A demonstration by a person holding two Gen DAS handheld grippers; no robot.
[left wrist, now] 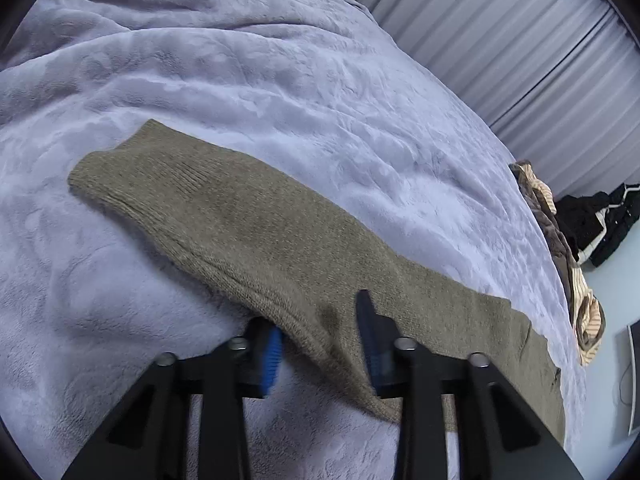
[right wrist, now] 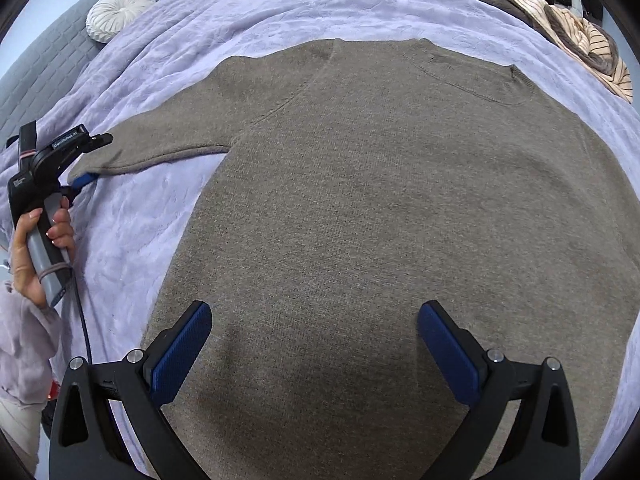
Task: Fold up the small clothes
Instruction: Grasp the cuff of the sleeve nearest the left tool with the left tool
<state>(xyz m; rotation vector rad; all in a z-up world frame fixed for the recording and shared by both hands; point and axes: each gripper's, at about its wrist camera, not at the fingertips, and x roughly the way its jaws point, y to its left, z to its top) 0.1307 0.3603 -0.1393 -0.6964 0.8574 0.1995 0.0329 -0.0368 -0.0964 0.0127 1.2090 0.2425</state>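
Bed: lavender plush blanket (right wrist: 132, 216) covers it, pleated curtains (left wrist: 520, 40) behind, and a round white cushion (right wrist: 118, 14) sits by the grey headboard (right wrist: 52, 52).
Sweater: I've got a taupe knit sweater (right wrist: 380, 200) spread flat on the blanket, neckline at the far edge, one sleeve (left wrist: 224, 216) stretched out to the side.
Left claw: my left gripper (left wrist: 320, 344) is at that sleeve near the cuff, one blue pad under the edge, the other on top; jaws narrow, and I can't tell whether they are pinching the knit.
Left hand (right wrist: 36, 248): wrapped round the gripper handle.
Right claw: my right gripper (right wrist: 316, 344) hovers over the sweater's lower body, jaws spread wide, holding nothing.
Clutter: striped and dark clothes (right wrist: 560, 24) are heaped at the far corner.
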